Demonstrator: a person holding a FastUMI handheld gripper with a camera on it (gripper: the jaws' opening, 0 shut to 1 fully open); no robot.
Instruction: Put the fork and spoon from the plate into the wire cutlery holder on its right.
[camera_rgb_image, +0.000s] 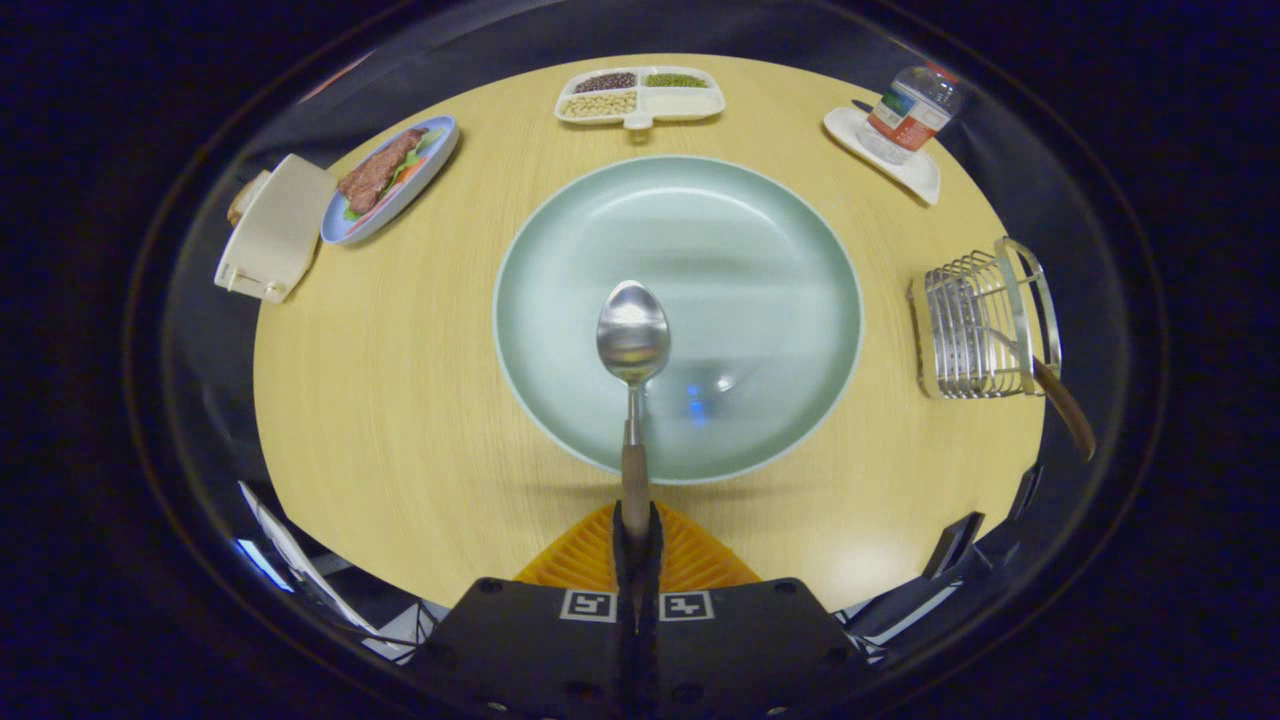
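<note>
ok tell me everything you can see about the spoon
The spoon has a shiny metal bowl and thin metal neck joined to a brown, wood-looking handle. The claw is shut on the handle's end, both fingers pressing it, so the spoon points straight ahead of them. Its bowl faces up, above the near half of the pale green plate; whether it touches the plate is unclear. It appears clean.

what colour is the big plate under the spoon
Pale green plate, in the gripper view; the gripper is shut on the spoon.
</note>
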